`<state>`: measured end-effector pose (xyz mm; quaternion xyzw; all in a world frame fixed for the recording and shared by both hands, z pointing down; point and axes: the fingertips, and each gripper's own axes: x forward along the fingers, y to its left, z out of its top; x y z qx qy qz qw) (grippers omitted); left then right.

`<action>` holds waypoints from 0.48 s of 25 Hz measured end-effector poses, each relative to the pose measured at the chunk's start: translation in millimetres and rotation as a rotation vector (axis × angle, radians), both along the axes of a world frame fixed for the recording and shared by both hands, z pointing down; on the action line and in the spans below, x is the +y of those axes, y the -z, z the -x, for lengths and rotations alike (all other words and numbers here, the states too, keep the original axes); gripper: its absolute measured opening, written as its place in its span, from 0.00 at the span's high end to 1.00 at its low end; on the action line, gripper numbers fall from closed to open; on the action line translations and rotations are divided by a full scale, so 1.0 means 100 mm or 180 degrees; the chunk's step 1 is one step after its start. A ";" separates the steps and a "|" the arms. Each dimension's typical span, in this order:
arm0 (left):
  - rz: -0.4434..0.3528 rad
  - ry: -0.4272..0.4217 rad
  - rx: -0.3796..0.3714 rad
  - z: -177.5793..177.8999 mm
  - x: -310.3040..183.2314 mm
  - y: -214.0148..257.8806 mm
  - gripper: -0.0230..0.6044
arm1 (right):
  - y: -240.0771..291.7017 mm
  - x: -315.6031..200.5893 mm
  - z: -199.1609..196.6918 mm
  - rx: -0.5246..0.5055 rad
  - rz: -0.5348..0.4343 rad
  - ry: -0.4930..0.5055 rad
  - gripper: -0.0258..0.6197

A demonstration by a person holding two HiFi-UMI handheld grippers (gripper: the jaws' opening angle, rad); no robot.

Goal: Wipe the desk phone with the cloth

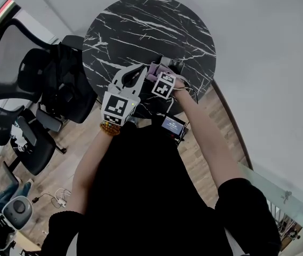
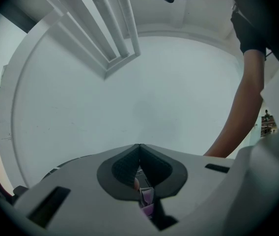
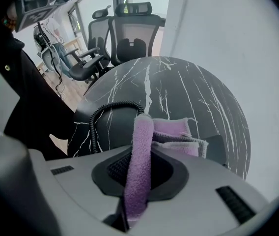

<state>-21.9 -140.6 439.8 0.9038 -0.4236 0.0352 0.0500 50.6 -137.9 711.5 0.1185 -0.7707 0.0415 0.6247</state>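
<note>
The round black marble table (image 1: 141,25) carries the dark desk phone (image 1: 174,66) near its front right edge. My right gripper (image 1: 158,74) is shut on the purple cloth (image 1: 153,73), which rests on the phone. In the right gripper view a rolled fold of the cloth (image 3: 140,146) runs up between the jaws of my right gripper (image 3: 138,157). The rest of it drapes over the phone (image 3: 215,149), beside the coiled cord (image 3: 105,116). My left gripper (image 1: 135,77) hovers just left of the phone. Its pads meet at the tips (image 2: 139,149) and it points at the bare wall.
Black office chairs (image 1: 29,84) stand left of the table on the wooden floor. A small lit screen (image 1: 173,126) sits at the table's near edge. A white wall curves behind and to the right. A glass panel (image 1: 279,196) is at the lower right.
</note>
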 end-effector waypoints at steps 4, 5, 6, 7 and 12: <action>0.0009 -0.0010 -0.0026 -0.01 0.00 -0.03 0.94 | -0.04 0.06 0.04 -0.0018 0.0019 0.0051 0.87; 0.0009 -0.0013 -0.0031 -0.01 0.01 -0.03 0.94 | -0.05 0.07 0.04 -0.0019 0.0025 0.0058 0.87; 0.0008 -0.0011 -0.0032 -0.01 0.01 -0.03 0.94 | -0.06 0.09 0.05 -0.0021 0.0033 0.0061 0.87; 0.0007 -0.0007 -0.0030 -0.02 0.01 -0.03 0.94 | -0.06 0.10 0.05 -0.0023 0.0042 0.0062 0.87; 0.0013 -0.0009 -0.0048 -0.02 0.02 -0.03 0.94 | -0.10 0.19 0.10 -0.0034 0.0063 0.0128 0.87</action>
